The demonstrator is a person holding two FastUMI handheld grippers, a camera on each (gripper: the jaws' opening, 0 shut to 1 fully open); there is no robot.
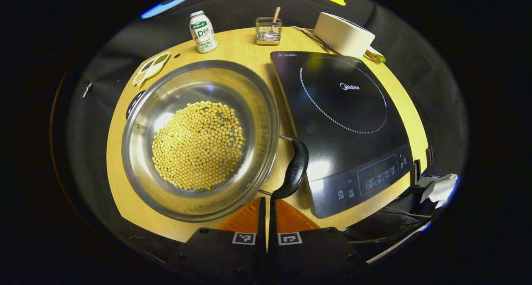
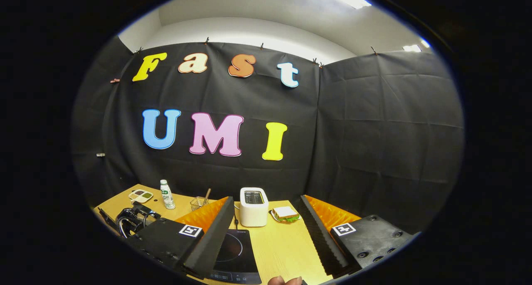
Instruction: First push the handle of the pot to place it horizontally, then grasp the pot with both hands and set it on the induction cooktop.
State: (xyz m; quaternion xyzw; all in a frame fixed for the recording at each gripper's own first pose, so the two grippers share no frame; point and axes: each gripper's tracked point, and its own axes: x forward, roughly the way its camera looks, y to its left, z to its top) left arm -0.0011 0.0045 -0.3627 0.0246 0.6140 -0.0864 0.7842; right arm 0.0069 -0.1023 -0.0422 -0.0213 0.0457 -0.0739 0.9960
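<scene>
Your left gripper [image 1: 266,218] has its fingers pressed together with nothing between them, the tips just at the near end of the pot's black handle [image 1: 293,169]. The pot [image 1: 199,137] sits on the wooden table [image 1: 245,48] just left of the induction cooktop [image 1: 345,123], heaped with soybeans [image 1: 198,146]. Push too briskly and the tips may slip off the curved handle, or the whole pot may skid and spill beans (it looks heavy, so lifting it unevenly later could tip it). Your right gripper [image 2: 266,239] is spread wide, raised and aimed at the black cloth wall, well away from the pot. The table also carries a bottle [image 1: 203,31], a wire basket [image 1: 268,30], a toaster [image 2: 253,207] and a sandwich [image 2: 285,213].
</scene>
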